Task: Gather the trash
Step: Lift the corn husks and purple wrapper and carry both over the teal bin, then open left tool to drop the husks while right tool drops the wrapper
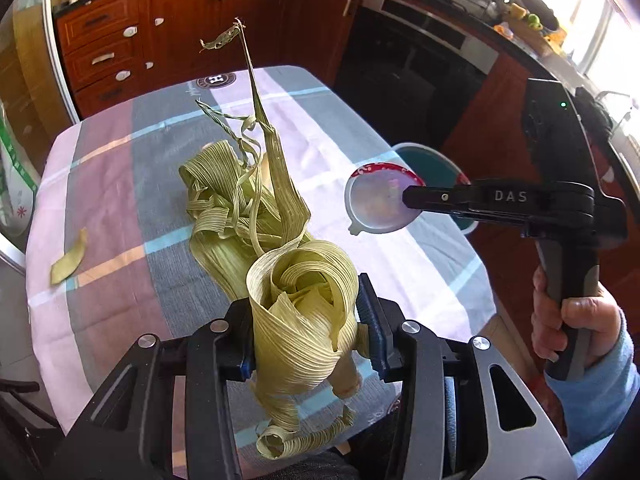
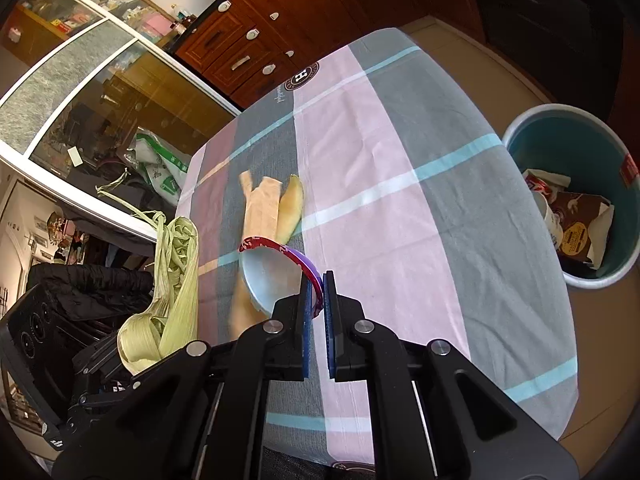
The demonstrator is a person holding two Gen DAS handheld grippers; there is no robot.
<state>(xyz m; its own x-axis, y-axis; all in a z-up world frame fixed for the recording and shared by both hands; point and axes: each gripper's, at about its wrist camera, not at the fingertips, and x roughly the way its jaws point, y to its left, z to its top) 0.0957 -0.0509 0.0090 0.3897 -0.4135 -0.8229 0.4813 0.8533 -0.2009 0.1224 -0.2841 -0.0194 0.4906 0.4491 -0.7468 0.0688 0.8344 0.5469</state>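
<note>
My left gripper point(image 1: 306, 316) is shut on a bundle of pale green corn husks point(image 1: 256, 216) and holds it above the checked tablecloth point(image 1: 120, 184); long strips trail up and down from it. The husks also show in the right wrist view point(image 2: 176, 280) at the left. My right gripper point(image 2: 318, 292) is shut on the rim of a round foil lid point(image 2: 276, 272) with a red and purple edge; it shows in the left wrist view point(image 1: 380, 200) held over the table's right edge. A teal trash bin point(image 2: 572, 152) with wrappers inside stands on the floor to the right of the table.
Melon rind pieces point(image 2: 276, 208) lie on the cloth beyond the lid; one piece shows in the left wrist view point(image 1: 70, 258) at the table's left. Wooden cabinets point(image 1: 180, 24) and an oven point(image 1: 420, 64) stand behind. A glass door point(image 2: 80, 92) is at the left.
</note>
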